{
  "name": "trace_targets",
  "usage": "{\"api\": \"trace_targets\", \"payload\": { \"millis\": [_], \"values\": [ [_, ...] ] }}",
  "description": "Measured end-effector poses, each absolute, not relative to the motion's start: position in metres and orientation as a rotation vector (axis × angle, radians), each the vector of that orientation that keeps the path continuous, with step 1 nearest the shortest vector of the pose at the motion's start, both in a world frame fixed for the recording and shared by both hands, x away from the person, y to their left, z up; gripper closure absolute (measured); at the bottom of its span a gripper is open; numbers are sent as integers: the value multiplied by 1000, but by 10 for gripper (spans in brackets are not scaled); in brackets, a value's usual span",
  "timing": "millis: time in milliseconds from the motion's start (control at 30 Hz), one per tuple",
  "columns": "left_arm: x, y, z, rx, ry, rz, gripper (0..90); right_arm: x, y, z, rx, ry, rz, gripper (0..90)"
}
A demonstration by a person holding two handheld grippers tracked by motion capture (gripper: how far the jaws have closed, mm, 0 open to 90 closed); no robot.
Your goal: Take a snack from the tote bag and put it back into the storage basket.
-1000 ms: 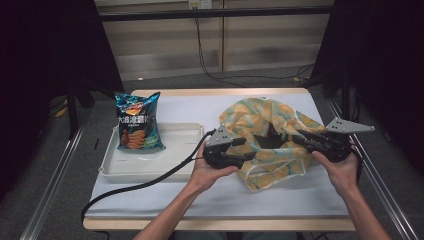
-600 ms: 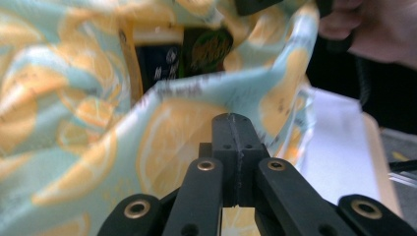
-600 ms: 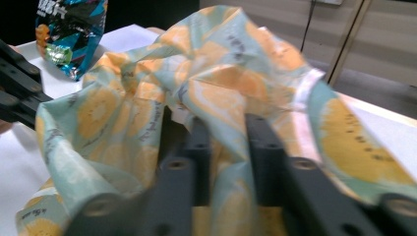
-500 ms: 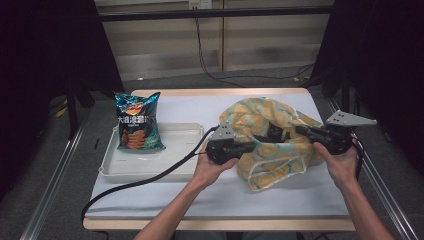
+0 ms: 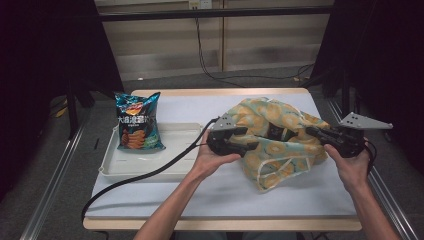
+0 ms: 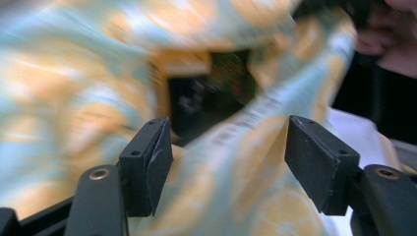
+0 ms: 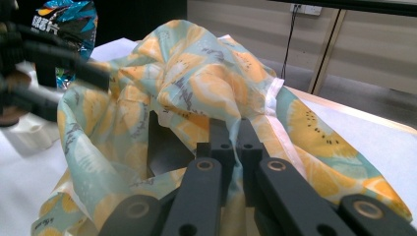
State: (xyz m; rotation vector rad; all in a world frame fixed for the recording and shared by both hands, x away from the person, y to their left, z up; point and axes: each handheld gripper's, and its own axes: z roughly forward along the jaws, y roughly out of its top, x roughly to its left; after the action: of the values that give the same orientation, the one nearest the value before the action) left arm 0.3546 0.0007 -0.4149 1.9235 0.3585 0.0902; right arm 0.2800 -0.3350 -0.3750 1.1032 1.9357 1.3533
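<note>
- On the table's (image 5: 165, 200) right half, a fabric bag (image 5: 280, 145) printed with orange slices on pale blue-green is lying crumpled, its mouth facing the person.
- From the left side of the bag, the left gripper (image 5: 252, 141) is reaching in; its jaws have just been opening and are standing apart, with a fold of the bag's rim (image 6: 236, 147) lying between the pads (image 6: 314, 167) but not being squeezed.
- From the right side, the right gripper (image 5: 312, 132) is pinching the bag's edge: in the right gripper view its jaws are pressed together on the cloth (image 7: 236, 142).
- Between the two grippers the bag's opening is gaping, showing a dark interior (image 6: 196, 105); what is lying inside is too blurred to tell.
- Left of the bag, a white tray (image 5: 150, 167) is sitting on the table, well apart from the right gripper and just beside the left hand (image 5: 212, 157).
- At the tray's far left corner, a blue crisp packet (image 5: 136, 122) is standing upright.
- From the left gripper, a black cable (image 5: 150, 175) is trailing across the tray towards the table's near edge.
</note>
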Motion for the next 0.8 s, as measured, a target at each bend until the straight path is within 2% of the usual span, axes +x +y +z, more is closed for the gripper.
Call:
{"api": "trace_targets", "payload": {
  "millis": [33,67,133,167,300,433,500,533,567,633,700,800],
  "values": [
    [355,1,-415,1924,359,90,441,281,-335,-375,1112,1927,1368,875],
    [352,-3,-423,1966,323,37,619,283,-336,-374,1114,1925,1375,822],
    [348,-4,-427,1977,306,20,850,285,-335,-374,1114,1942,1389,740],
    [346,-5,-427,1972,311,-2,900,286,-334,-373,1107,1947,1387,684],
    [337,-9,-426,1944,280,-45,900,286,-322,-369,1077,1978,1376,496],
    [328,-12,-424,1926,273,-48,900,295,-313,-366,1072,1998,1361,422],
    [325,-13,-423,1923,268,-44,900,303,-312,-368,1082,2004,1340,468],
    [325,-14,-423,1919,266,-54,900,307,-312,-369,1085,2013,1331,530],
    [324,-15,-423,1927,259,-49,900,310,-312,-370,1084,2020,1320,672],
    [322,-17,-424,1943,250,-48,900,313,-316,-371,1084,2012,1308,841],
    [322,-18,-425,1953,242,-50,900,313,-324,-369,1095,1973,1311,895],
    [321,-19,-427,1965,243,-43,900,312,-342,-364,1135,1882,1314,900]
  ]
}}
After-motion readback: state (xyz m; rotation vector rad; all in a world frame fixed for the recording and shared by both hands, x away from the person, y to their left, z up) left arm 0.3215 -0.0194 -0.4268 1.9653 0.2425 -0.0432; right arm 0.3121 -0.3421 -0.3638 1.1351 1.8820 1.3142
